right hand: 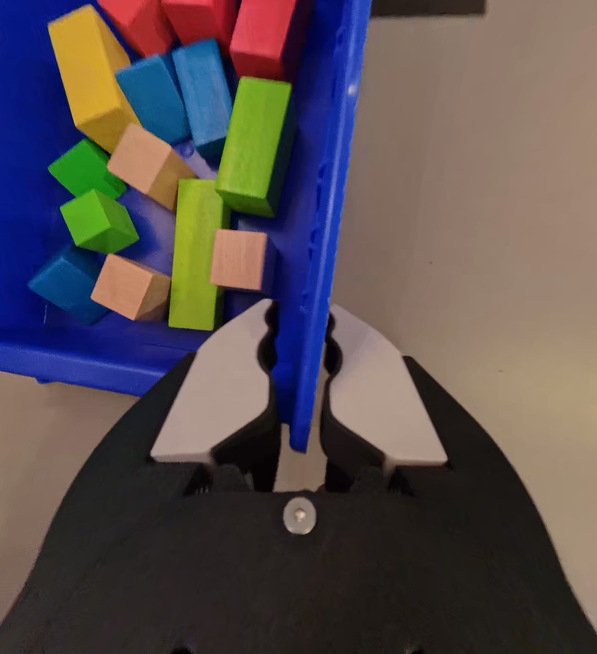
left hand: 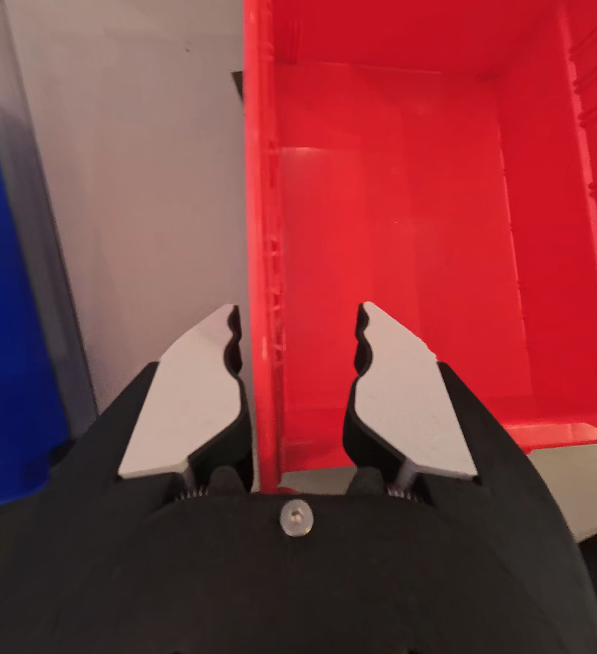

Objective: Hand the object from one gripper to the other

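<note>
On blue bin's wall [right hand: 311, 247], right tongs [right hand: 299, 318] seemingly clamped

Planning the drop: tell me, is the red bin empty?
Empty as far as visible: the red bin shows bare floor; its near corner is hidden.

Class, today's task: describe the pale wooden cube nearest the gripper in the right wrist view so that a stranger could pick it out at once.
Start at the blue bin full of coloured blocks, whose side wall runs between the right gripper's fingers. Just inside that wall, right beyond the fingertips, sits the bare-wood cube, beside a long lime-green block. Unlike the two other bare-wood cubes, it lies nearest the wall and shows a square face.
</note>
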Demonstrator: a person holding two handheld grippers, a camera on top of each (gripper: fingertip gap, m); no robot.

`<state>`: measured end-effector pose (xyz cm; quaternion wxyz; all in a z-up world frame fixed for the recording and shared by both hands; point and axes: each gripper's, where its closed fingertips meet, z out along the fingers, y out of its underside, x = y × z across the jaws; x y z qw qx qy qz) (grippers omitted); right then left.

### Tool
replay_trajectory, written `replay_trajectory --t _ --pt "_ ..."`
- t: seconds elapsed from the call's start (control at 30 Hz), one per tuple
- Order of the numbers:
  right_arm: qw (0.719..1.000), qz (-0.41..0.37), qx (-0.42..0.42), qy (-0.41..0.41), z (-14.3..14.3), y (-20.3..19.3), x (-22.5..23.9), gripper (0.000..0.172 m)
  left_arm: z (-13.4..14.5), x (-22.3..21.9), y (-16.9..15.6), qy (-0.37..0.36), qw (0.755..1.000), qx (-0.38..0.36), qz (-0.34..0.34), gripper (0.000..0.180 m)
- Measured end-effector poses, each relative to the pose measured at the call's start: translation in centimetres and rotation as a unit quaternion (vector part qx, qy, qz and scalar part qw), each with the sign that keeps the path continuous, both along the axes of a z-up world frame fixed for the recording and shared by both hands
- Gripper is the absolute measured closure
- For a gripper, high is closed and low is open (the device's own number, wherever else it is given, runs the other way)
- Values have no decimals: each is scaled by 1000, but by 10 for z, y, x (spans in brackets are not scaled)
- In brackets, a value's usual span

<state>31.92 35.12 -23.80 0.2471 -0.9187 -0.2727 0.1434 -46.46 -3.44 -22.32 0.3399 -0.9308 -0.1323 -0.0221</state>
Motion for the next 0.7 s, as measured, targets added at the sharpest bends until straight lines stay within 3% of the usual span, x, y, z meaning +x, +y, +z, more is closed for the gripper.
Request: replay_trajectory --t 0.03,0.1,0.17,0.2,0.43,0.7 --pt "1000 -2 -3 14 -1 0 -1 161 -1 0 3 -1 1000 3 4 120" --pt "1000 -4 0 21 0 1 0 161 -1 -2 6 -4 1000 8 7 129" --pt "1000 3 4 -7 -1 1 3 164 0 -3 7 -17 1000 13 7 169" --pt "1000 6 3 -11 -2 1 3 166 -2 -2 8 -17 1000 14 3 175" --pt "1000 12 -15 -13 1 -10 22 170 0 6 -2 -11 999 3 -38 175" --pt "998 42 -46 -33 17 -51 59 170 12 48 -30 -21 988 -32 -147 174"
